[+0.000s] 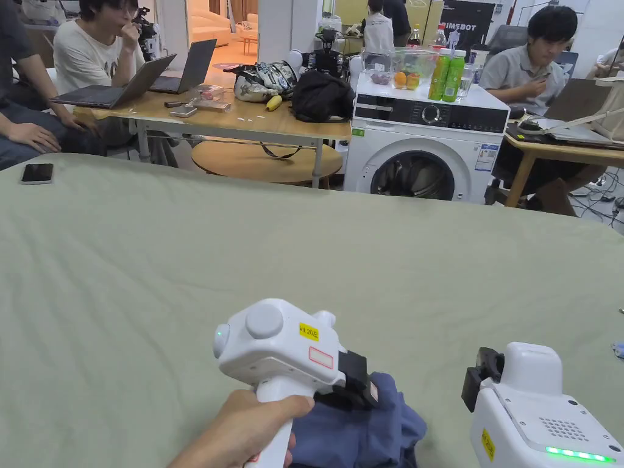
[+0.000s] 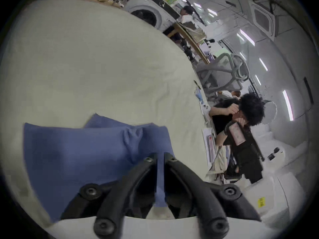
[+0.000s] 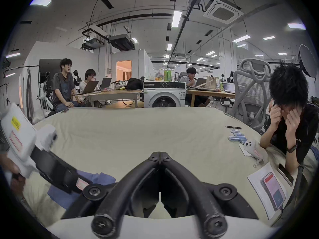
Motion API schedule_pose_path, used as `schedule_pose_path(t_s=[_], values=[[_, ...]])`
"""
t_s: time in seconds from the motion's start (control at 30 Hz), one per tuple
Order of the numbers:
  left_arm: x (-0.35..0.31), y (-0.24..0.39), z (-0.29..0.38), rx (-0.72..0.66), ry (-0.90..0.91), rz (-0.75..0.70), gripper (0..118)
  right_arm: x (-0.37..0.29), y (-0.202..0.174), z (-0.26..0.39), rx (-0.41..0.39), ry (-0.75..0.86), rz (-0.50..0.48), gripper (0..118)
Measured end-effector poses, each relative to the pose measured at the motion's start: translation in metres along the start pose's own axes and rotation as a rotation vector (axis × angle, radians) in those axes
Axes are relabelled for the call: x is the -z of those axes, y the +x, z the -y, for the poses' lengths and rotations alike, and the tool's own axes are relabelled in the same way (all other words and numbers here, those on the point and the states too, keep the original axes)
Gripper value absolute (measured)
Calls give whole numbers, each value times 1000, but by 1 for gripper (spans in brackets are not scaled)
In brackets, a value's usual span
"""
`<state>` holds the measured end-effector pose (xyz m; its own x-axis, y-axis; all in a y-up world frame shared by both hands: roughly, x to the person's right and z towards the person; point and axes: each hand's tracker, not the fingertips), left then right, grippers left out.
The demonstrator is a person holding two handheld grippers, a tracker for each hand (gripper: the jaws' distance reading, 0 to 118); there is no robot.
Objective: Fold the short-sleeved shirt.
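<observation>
A blue short-sleeved shirt (image 1: pixel 365 432) lies bunched at the near edge of the green-covered table (image 1: pixel 183 256). A hand holds my left gripper (image 1: pixel 364 390) right over it. In the left gripper view the jaws of my left gripper (image 2: pixel 160 156) are shut on a strip of the shirt (image 2: pixel 77 153), which spreads in flat layers beyond them. My right gripper (image 1: pixel 481 375) hovers to the right of the shirt, apart from it. In the right gripper view my right gripper (image 3: pixel 159 154) has its jaws shut tip to tip with nothing between them, and the shirt (image 3: pixel 96 177) sits to its left.
A phone (image 1: pixel 37 173) lies at the table's far left corner. At the right edge sit a pen, several small blue cylinders (image 3: pixel 236 136) and a paper with a phone (image 3: pixel 272 189), beside a seated person (image 3: pixel 291 122). A washing machine (image 1: pixel 426 146) and desks with people stand beyond.
</observation>
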<state>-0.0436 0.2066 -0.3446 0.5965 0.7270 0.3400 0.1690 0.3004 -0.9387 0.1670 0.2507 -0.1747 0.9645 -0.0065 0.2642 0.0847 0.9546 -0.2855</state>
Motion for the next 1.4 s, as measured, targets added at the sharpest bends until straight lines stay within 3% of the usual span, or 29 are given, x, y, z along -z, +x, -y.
schedule_pose_path(t_s=[0.27,0.53,0.73,0.97,1.23,1.4], values=[[74,-19,10,-31,-53,-4,0,-1,-1,-1,-2,15,5,0],[61,-7,13,40,-19,-47,0,-2,-2,-3,0,20,8,0],[-18,7,11,221,253,-115,0,-1,-12,-10,-3,59,4,0],[-100,-5,27,339,616,-363,0,7,-32,-17,-3,100,-20,0],[-142,-8,61,547,992,-624,0,7,-51,-24,7,158,-49,0],[-149,-10,74,551,1061,-699,0,7,-57,-30,5,204,-59,0]])
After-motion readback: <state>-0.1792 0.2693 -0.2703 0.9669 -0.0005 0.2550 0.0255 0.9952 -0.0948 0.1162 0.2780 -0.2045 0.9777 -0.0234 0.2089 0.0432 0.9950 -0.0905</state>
